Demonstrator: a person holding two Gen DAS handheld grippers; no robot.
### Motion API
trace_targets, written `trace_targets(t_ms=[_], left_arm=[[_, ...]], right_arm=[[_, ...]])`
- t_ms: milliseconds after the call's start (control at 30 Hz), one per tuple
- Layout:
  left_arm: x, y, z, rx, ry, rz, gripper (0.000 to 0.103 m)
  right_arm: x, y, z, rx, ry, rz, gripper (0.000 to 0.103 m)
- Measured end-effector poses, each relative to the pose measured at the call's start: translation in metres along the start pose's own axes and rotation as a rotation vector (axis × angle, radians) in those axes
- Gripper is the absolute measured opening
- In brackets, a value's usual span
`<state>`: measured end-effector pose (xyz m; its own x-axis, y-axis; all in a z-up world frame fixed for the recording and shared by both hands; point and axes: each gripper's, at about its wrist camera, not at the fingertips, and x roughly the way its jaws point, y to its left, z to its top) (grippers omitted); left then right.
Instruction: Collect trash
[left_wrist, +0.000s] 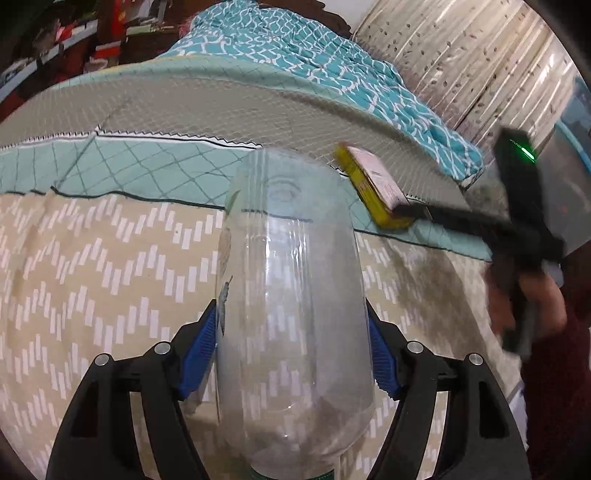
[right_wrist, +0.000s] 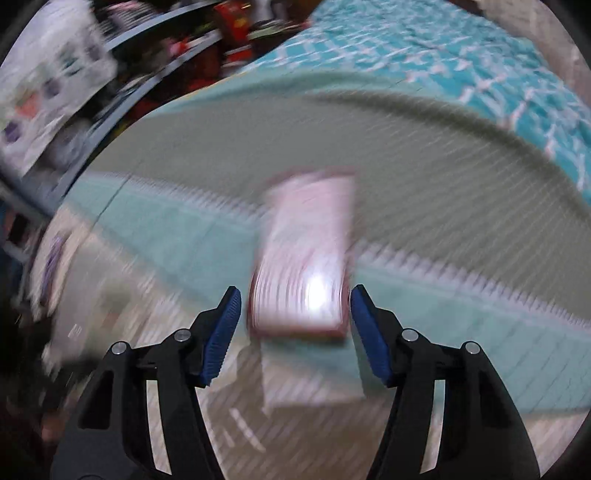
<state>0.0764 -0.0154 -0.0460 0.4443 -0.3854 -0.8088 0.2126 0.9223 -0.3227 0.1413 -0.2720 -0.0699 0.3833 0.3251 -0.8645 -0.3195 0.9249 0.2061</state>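
Observation:
My left gripper (left_wrist: 291, 354) is shut on a clear plastic bottle (left_wrist: 291, 295), its base pointing away from me, held above the bed. In the left wrist view my right gripper (left_wrist: 402, 216) reaches in from the right and holds a small yellow and pink carton (left_wrist: 369, 184) by one end. In the blurred right wrist view the same pink carton (right_wrist: 306, 258) lies between the blue pads (right_wrist: 221, 332) of my right gripper (right_wrist: 295, 332), with a small gap showing at each side.
A bed with a beige zigzag cover (left_wrist: 92, 277), a teal quilted blanket (left_wrist: 147, 162) and a turquoise patterned sheet (left_wrist: 314, 59). A curtain (left_wrist: 461, 62) hangs at the back right. Cluttered shelves (right_wrist: 147, 66) stand at the back left.

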Motion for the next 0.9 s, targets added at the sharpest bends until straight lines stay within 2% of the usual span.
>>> trace_targets(t_ms=[33, 67, 100, 167, 233, 400, 600, 700, 800, 900], left_arm=[[0.001, -0.001, 0.0, 0.006, -0.001, 0.007, 0.068], [0.001, -0.003, -0.001, 0.017, -0.002, 0.018, 0.068], [0.002, -0.005, -0.001, 0.026, -0.003, 0.026, 0.068], [0.003, -0.004, -0.001, 0.027, -0.003, 0.026, 0.068], [0.003, -0.004, 0.0, 0.026, 0.003, 0.016, 0.068], [-0.001, 0.003, -0.004, 0.013, 0.011, -0.015, 0.07], [-0.004, -0.003, -0.011, 0.045, 0.013, 0.002, 0.074], [0.001, -0.008, -0.011, 0.062, 0.017, 0.029, 0.074], [0.002, -0.012, -0.013, 0.086, 0.004, 0.057, 0.071], [0.003, -0.011, -0.011, 0.091, 0.001, 0.051, 0.07]], right_arm=[[0.0, 0.0, 0.0, 0.0, 0.0, 0.0, 0.062], [-0.009, 0.013, -0.023, -0.016, -0.029, 0.011, 0.062], [-0.013, 0.015, -0.031, -0.012, -0.05, 0.003, 0.063], [-0.022, 0.012, -0.043, 0.032, -0.109, -0.047, 0.066], [-0.028, 0.005, -0.049, 0.105, -0.167, -0.077, 0.076], [-0.03, -0.007, -0.041, 0.257, -0.248, -0.056, 0.088], [0.004, 0.003, -0.001, 0.275, -0.211, -0.088, 0.089], [0.024, 0.01, 0.013, 0.243, -0.165, -0.155, 0.088], [0.028, 0.013, 0.007, 0.181, -0.17, -0.216, 0.07], [0.02, 0.012, -0.005, 0.171, -0.174, -0.194, 0.068]])
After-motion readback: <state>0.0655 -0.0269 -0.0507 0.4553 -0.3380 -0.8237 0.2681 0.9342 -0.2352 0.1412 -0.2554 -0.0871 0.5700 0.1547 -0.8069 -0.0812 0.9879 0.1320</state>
